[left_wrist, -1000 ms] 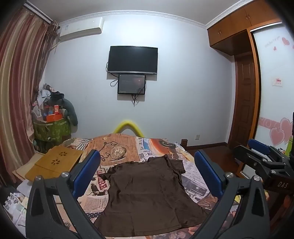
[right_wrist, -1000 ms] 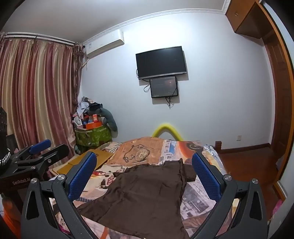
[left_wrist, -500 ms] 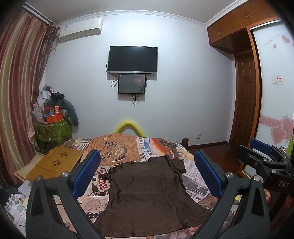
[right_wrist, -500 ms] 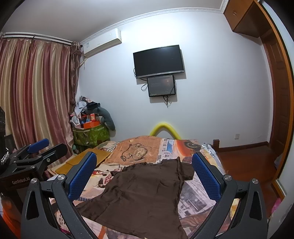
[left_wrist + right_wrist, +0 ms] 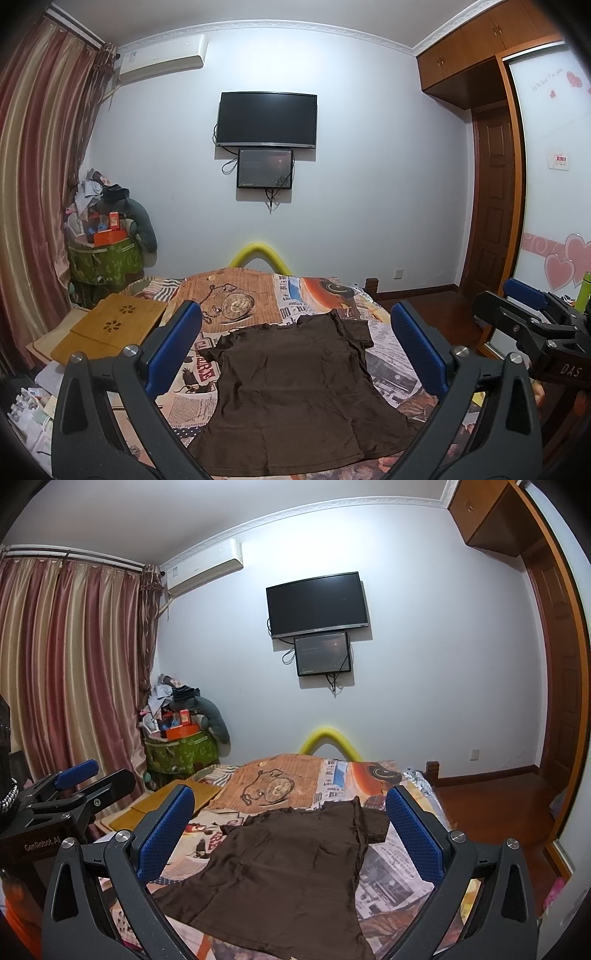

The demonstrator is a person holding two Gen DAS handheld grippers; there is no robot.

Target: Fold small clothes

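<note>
brown t-shirt spread flat on a bed with a newspaper-print cover, neck toward the far wall, left tongs held above its near hem, blue pads wide apart, right tongs likewise spread wide, empty, wooden tray at the bed's left

Your shirt was matt brown cloth, softly creased, lying on a bedspread of printed cloth that looked like newsprint. Your fingers wore blue pads with a dimpled, rubbery look on matt black plastic arms with shiny metal screws. The board was smooth pale wood.
</note>
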